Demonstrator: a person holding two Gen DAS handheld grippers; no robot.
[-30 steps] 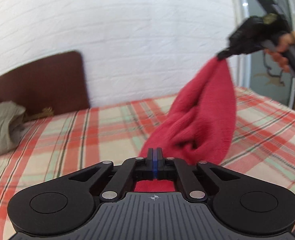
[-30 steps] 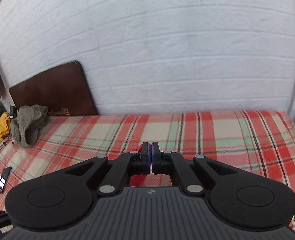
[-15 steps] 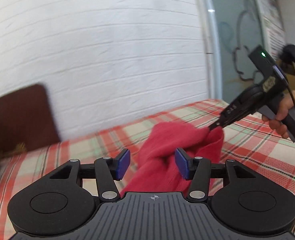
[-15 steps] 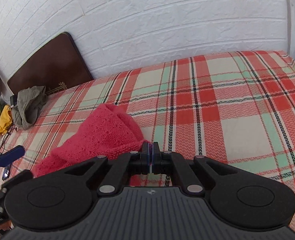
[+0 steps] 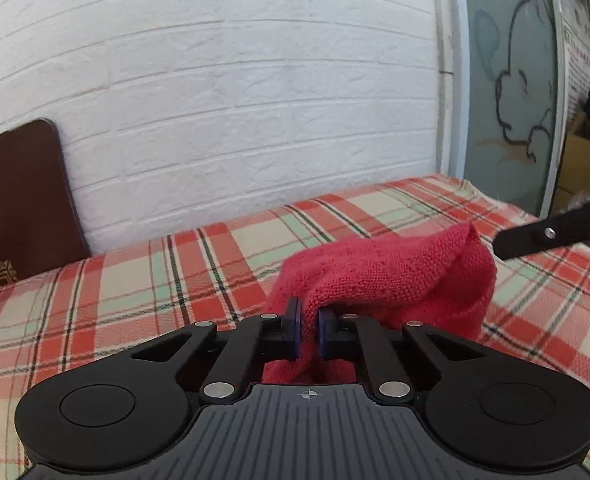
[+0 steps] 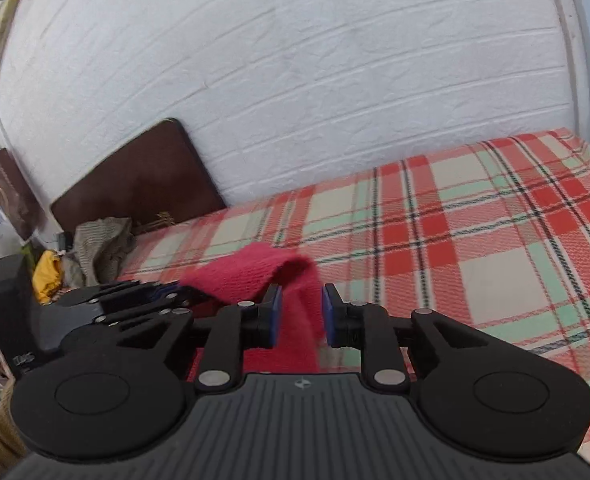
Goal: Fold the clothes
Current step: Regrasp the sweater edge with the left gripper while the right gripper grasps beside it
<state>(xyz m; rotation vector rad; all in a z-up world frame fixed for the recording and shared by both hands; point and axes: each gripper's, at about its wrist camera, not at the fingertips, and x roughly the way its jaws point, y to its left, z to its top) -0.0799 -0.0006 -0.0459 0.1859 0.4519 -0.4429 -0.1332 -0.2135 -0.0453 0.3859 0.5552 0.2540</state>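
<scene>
Red knit garment (image 5: 379, 276) lies bunched on the plaid bed (image 5: 135, 280), a grey-green cloth (image 6: 99, 240) near the brown headboard (image 6: 135, 176). Left hand-held gripper (image 5: 309, 332), open half a second ago, now pinches it; right hand-held gripper (image 6: 299, 316) has released, jaws apart.

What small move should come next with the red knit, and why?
Probably close the right gripper on the strip between its fingers. The left gripper is already shut on the red knit, which lies bunched on the plaid bed. The right one is open with the cloth hanging loose between its pads. A second grip would let both pull it flat.
</scene>
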